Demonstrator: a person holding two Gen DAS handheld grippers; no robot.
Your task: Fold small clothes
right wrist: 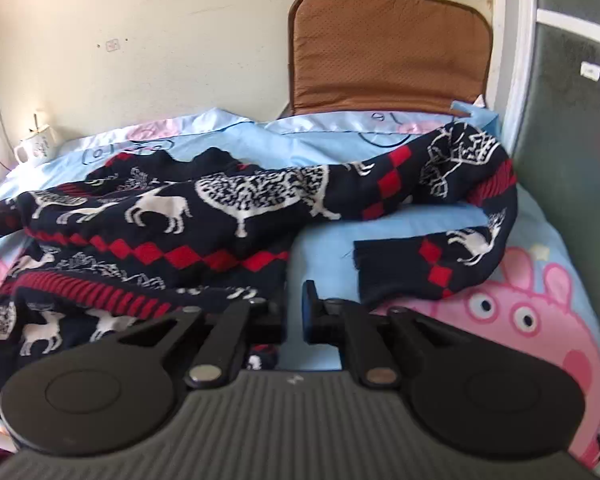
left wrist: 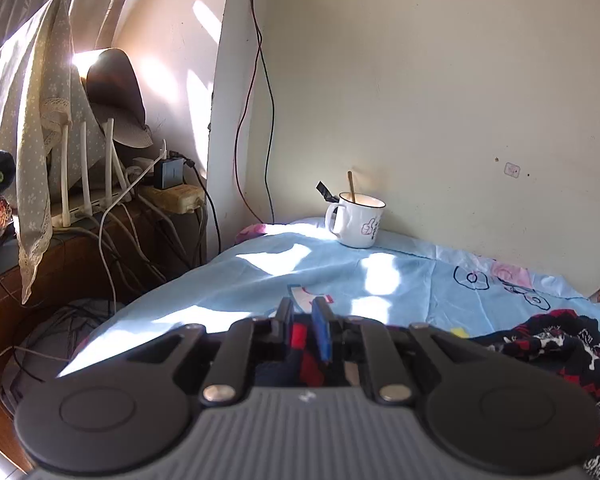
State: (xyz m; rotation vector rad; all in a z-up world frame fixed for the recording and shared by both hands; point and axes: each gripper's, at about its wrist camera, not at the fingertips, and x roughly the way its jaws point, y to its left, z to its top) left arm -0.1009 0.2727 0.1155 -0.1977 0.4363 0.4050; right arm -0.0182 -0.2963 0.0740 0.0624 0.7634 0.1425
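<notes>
1. The sweater (right wrist: 204, 216), a navy knit with white deer, trees and red diamonds, lies rumpled across the light-blue cartoon bedsheet (right wrist: 324, 248), with one sleeve (right wrist: 476, 208) stretched toward the right edge of the bed and curling back.
2. The left gripper (left wrist: 302, 320) has its jaws nearly together, pinched on a fold of the sweater's red-and-navy fabric, which shows between and below the fingers.
3. The right gripper (right wrist: 296, 312) has its jaws a little apart; the bare sheet shows through the gap, and the sweater's hem lies just beside its left finger.
4. A white mug (left wrist: 356, 220) with a stick in it stands on the sheet near the wall.
5. A brown cushion (right wrist: 388, 52) leans upright against the wall behind the bed.
6. A power strip (left wrist: 172, 196) and tangled cables sit on a wooden stand beside the bed.
</notes>
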